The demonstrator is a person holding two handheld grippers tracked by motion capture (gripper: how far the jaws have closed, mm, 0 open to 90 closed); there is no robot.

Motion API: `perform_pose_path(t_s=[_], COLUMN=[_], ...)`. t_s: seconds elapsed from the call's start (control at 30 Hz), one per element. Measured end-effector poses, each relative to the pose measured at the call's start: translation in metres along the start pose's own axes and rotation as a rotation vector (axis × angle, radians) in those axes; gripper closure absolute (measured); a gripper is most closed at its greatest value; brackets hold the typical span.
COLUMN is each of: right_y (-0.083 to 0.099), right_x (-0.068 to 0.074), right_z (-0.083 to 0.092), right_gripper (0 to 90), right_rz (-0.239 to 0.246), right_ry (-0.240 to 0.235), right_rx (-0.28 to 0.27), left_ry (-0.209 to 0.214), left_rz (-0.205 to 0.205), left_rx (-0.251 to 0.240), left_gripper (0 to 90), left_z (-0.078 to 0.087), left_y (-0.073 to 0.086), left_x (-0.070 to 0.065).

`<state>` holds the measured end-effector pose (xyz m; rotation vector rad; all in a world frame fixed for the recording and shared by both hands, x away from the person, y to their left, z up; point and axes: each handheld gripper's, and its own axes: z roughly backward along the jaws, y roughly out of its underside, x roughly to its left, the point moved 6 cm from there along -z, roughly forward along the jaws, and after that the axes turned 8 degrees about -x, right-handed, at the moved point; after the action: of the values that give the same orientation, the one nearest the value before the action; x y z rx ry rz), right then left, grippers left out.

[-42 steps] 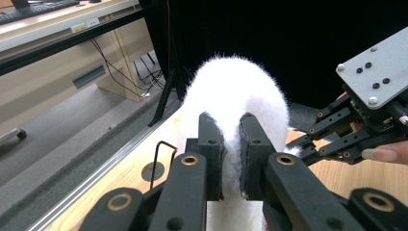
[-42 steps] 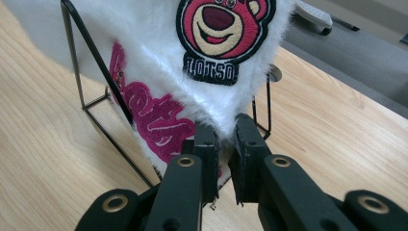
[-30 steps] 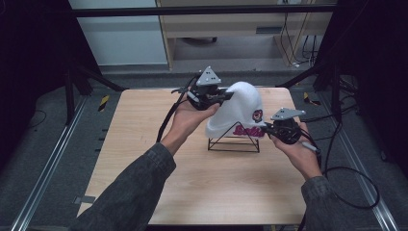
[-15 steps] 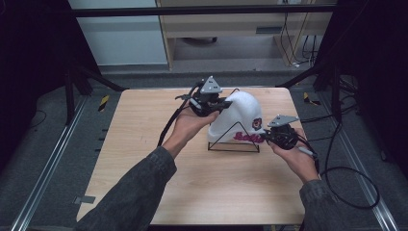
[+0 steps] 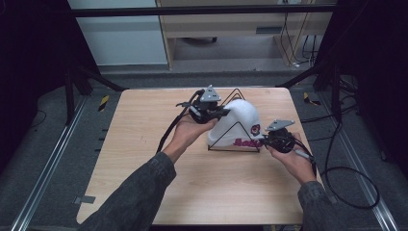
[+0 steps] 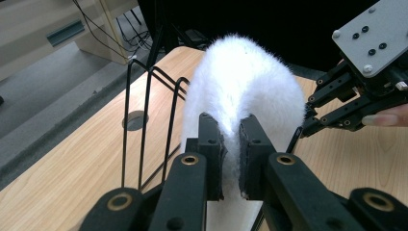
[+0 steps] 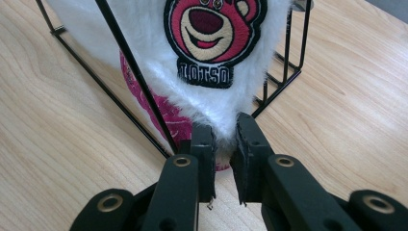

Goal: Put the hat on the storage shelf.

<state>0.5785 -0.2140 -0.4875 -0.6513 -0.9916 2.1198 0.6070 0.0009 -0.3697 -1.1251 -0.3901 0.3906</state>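
Note:
A white fluffy hat point(image 5: 243, 119) with a red bear patch point(image 7: 209, 33) sits over a black wire rack point(image 5: 232, 140) at mid-table. My left gripper point(image 5: 224, 111) is shut on the hat's fur at its far left side; in the left gripper view the pads point(image 6: 211, 144) pinch a fold of the white fur point(image 6: 245, 77). My right gripper point(image 5: 262, 141) is shut on the hat's lower edge at its right; in the right gripper view point(image 7: 225, 127) the fur just under the patch is between the jaws, beside a rack wire point(image 7: 130, 67).
The wooden table point(image 5: 139, 144) has bare room to the left and in front of the rack. The rack's upright loops point(image 6: 149, 110) stand to the left of the hat. Cables trail from both grippers, one looping off the table's right edge point(image 5: 346, 178).
Both hands have sunk, and the hat has come down lower over the wire rack. Both grippers have kept their hold on it.

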Motion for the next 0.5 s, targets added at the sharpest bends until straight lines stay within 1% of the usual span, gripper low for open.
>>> perform_pose_path(t_s=[0.13,0.23,0.33,0.4,0.5], right_y=[0.0029,0.0055,0.0075,0.0081,0.0085], right_x=[-0.0001,0.0007,-0.0001,-0.0007,-0.0024], right_z=[-0.0005,-0.0007,-0.0005,0.0004,0.0029], right_gripper=[79.6,79.4,78.7,78.1,76.9], right_rz=[-0.010,-0.024,-0.022,-0.030,-0.030], right_ry=[0.002,-0.007,-0.005,0.000,0.005], right_rx=[0.003,-0.001,0.000,-0.003,-0.007], left_ry=[0.000,-0.001,0.003,-0.003,-0.013], left_rz=[0.004,0.003,0.007,0.008,0.010], left_rx=[-0.001,0.001,-0.003,-0.004,-0.008], left_gripper=[82.0,81.9,81.3,79.9,76.8], left_z=[-0.0013,-0.0018,-0.0020,-0.0021,-0.0011], left_y=[0.0025,0.0049,0.0066,0.0073,0.0070], left_x=[-0.0005,-0.0025,-0.0039,-0.0035,-0.0023])
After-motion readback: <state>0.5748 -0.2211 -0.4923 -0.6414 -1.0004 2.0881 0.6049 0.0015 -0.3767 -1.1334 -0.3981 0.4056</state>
